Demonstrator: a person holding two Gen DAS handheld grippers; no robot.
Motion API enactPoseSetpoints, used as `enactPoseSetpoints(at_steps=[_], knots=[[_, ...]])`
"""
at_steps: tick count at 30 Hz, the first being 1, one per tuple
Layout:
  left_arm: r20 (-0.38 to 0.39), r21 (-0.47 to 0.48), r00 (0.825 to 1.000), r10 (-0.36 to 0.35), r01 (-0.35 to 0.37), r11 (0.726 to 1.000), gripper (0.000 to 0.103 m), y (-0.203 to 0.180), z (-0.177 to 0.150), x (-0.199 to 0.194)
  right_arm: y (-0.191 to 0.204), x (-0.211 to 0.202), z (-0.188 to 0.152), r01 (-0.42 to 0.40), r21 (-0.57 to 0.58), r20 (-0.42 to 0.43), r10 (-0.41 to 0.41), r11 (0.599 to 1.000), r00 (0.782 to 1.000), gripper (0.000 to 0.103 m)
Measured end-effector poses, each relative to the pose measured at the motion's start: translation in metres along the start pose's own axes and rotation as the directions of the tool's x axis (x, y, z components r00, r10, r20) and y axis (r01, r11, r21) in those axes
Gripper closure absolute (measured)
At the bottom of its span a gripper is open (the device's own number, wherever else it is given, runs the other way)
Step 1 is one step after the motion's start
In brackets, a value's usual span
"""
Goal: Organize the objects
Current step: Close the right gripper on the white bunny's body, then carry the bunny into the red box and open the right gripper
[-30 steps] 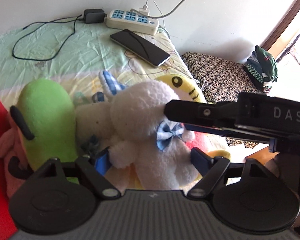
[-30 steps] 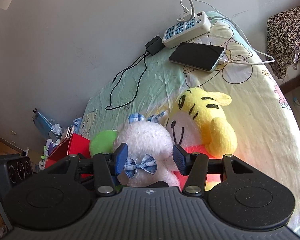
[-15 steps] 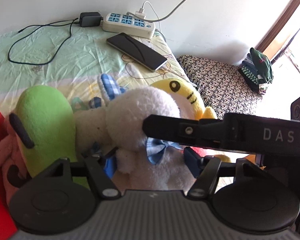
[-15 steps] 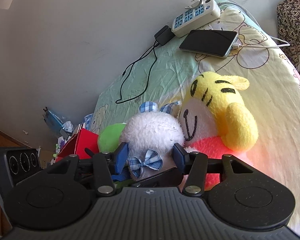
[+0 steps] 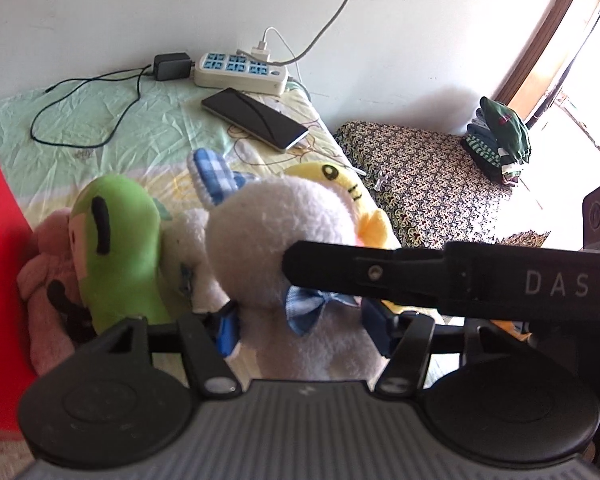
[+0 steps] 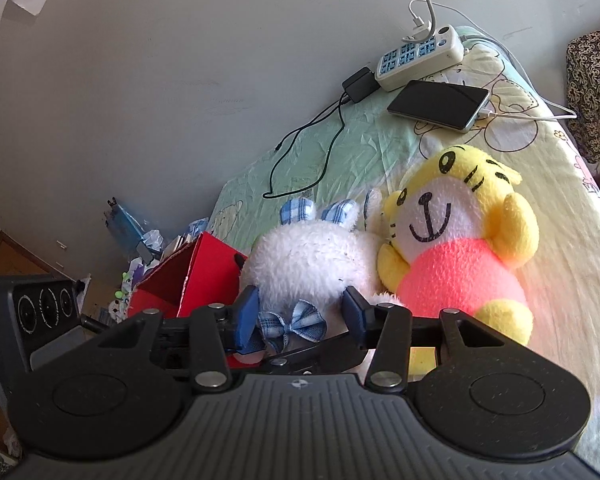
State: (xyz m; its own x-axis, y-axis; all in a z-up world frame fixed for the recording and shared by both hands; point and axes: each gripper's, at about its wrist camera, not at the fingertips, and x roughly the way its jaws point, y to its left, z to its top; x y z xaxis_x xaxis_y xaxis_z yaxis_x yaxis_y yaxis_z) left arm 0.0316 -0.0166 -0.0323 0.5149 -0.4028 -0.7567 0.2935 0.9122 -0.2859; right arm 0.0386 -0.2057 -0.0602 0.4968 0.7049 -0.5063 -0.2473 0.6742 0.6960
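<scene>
White plush rabbit (image 5: 272,232) gripped by both grippers' fingers, green plush (image 5: 116,248) only in L view, tiger's (image 6: 456,240) face in R.

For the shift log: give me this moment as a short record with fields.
surface: bed sheet
left claw: fingers either side of white bunny plush
right claw: fingers either side of the same plush, at its blue bow
beside it: yellow tiger plush, green plush
container: red box
far end: phone, power strip
</scene>
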Motion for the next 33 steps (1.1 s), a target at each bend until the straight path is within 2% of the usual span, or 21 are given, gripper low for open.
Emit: enactPoseSetpoints(at_steps=[8,19,26,33], knots=[[0.078,-0.005,0.995,0.065,-0.065,0.998,0.040,-0.006,-0.019,-0.046,0.026,-0.011,-0.012,-0.080,-0.039,-0.011,0.080,0.996,0.997,0.054],[0.191,-0.039,0.967,0.170,-0.166,0.985,0.040,0.028,-0.030,-0.115,0.094,0.014,-0.012,-0.191,-0.132,-0.044,0.187,0.973,0.981,0.054],[0.217,-0.033,0.953,0.213,-0.211,0.977,0.040,0.081,-0.029,-0.151,0.144,0.056,-0.019,-0.220,-0.152,-0.052,0.214,0.964,0.975,0.054],[0.201,-0.031,0.937,0.285,-0.284,0.958,0.040,0.159,-0.033,-0.179,0.188,0.120,-0.036,-0.250,-0.107,-0.084,0.242,0.962,0.967,0.054]])
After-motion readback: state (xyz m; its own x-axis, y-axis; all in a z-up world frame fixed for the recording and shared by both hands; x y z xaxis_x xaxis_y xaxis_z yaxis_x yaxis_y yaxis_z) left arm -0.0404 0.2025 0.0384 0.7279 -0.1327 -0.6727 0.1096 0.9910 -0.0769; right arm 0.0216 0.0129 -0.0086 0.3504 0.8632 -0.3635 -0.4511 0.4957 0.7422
